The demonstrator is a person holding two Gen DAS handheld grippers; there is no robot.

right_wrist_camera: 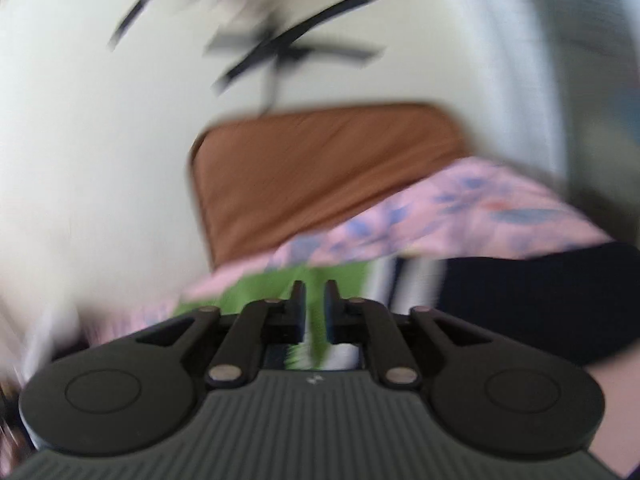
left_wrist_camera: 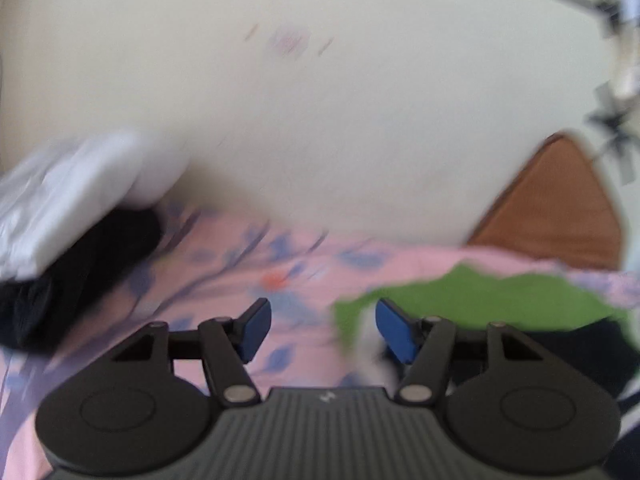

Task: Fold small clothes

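Covering cream table (left_wrist_camera: 320, 128): pink floral cloth (left_wrist_camera: 224, 276).

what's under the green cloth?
The green cloth lies on a pink floral sheet; dark fabric shows at its near edge. Whatever lies directly beneath is covered.

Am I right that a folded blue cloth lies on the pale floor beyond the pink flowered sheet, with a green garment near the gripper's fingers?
Not quite: the folded cloth is rust-brown, not blue. The right wrist view shows it flat on the pale floor beyond the pink flowered sheet. The green garment does lie near the right gripper.
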